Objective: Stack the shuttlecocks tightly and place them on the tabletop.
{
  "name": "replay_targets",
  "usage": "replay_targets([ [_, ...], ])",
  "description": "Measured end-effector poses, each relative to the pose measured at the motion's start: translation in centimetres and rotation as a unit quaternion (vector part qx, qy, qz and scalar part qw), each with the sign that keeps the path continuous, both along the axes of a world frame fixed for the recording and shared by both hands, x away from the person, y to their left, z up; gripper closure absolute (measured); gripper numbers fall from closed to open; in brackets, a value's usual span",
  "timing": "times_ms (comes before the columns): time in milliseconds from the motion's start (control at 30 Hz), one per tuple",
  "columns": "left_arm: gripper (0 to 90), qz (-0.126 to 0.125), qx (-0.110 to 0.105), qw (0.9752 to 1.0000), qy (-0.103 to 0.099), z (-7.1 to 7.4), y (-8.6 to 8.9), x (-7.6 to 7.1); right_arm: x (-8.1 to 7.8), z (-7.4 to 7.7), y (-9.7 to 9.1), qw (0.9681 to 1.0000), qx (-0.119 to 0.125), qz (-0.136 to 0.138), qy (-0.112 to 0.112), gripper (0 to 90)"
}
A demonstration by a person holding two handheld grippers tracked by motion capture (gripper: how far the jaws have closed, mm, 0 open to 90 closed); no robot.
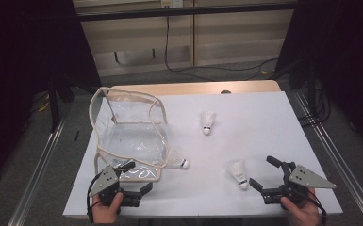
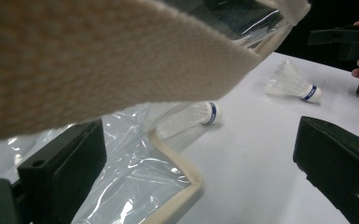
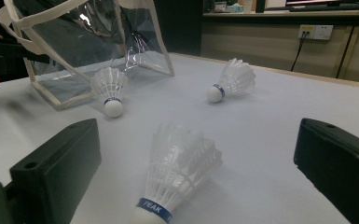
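A clear plastic bag (image 1: 127,136) with beige trim stands open on the left of the white table. Three white shuttlecocks lie on the table: one by the bag's front corner (image 1: 177,163), one farther back (image 1: 208,123), one at the front right (image 1: 238,173). My left gripper (image 1: 136,177) is open at the bag's front edge, and the beige trim (image 2: 182,186) runs between its jaws untouched. My right gripper (image 1: 265,173) is open, with the front right shuttlecock (image 3: 177,177) lying between its jaws, cork toward the camera, not pressed.
The bag's beige strap (image 2: 98,60) hangs close across the left gripper view. A white sheet (image 1: 264,122) covers the wooden table, whose back edge (image 1: 193,88) shows beyond it. Metal rails (image 1: 334,155) run along both sides. Cables lie on the floor behind.
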State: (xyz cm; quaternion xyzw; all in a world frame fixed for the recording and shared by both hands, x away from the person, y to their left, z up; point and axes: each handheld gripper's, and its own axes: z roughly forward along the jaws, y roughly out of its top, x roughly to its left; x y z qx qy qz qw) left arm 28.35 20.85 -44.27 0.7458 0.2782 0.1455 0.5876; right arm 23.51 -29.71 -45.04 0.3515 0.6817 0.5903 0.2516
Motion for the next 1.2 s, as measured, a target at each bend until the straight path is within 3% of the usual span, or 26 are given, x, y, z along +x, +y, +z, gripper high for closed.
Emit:
replay_targets([
  [500,2.9,-0.004,-0.007,1.0,-0.002,0.0,-0.8,-0.5,0.0,0.0,-0.1,1.0,-0.001,-0.002,-0.001,0.0],
  [1200,3.8,-0.028,-0.004,0.9996,-0.001,0.1,-2.8,-0.9,0.0,0.1,0.1,1.0,-0.001,0.0,-0.001,0.1],
])
